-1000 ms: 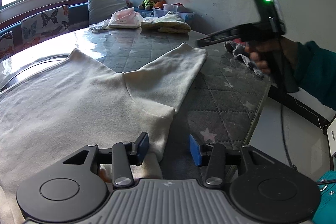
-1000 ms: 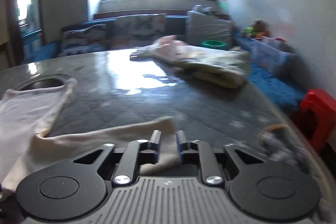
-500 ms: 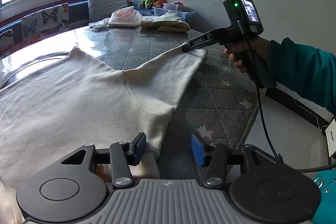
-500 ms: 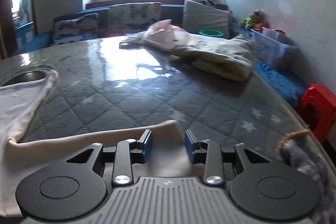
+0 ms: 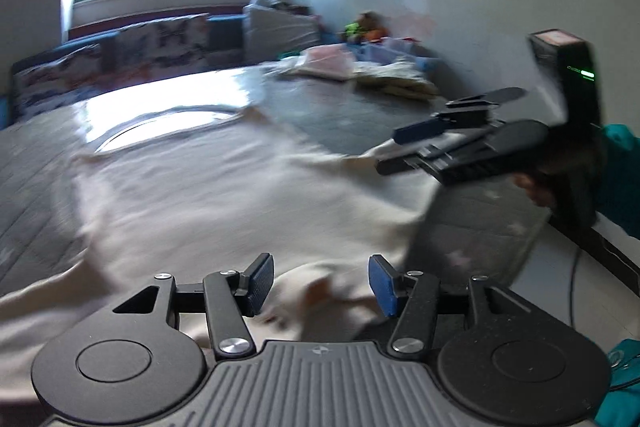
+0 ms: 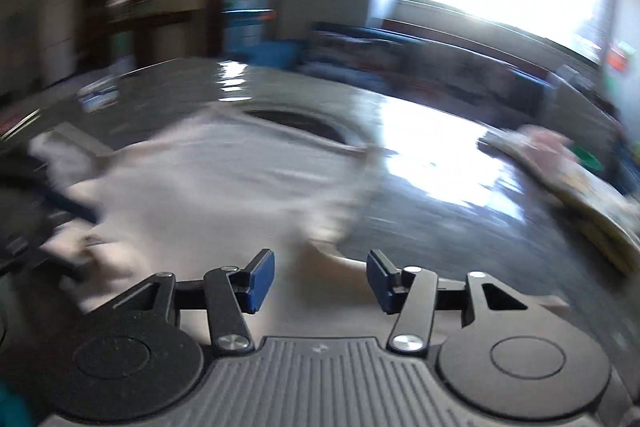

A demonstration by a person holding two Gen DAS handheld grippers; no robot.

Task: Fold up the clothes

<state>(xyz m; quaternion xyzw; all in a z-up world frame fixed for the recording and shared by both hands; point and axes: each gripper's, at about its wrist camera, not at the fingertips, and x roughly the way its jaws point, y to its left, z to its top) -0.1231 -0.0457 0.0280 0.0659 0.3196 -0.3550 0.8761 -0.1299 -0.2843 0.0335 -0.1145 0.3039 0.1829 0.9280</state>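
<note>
A cream garment [image 5: 224, 203] lies spread on the grey quilted table, blurred by motion. It also shows in the right wrist view [image 6: 224, 187]. My left gripper [image 5: 321, 281] is open, low over the garment's near hem. My right gripper [image 6: 321, 277] is open and empty, above the garment's sleeve side. In the left wrist view the right gripper [image 5: 404, 151] hovers over the sleeve at the right, jaws apart. The left gripper's fingertip [image 6: 76, 209] shows dimly at the left edge of the right wrist view.
A pile of folded clothes [image 5: 360, 75] sits at the table's far side, also in the right wrist view [image 6: 576, 179]. A sofa with cushions [image 5: 160, 39] runs under the window. The table edge [image 5: 536, 227] drops off at the right.
Both grippers have swung sharply left, blurring both views. The right gripper has opened wider and left the sleeve cuff. The left gripper now sits over the hem instead of beside it.
</note>
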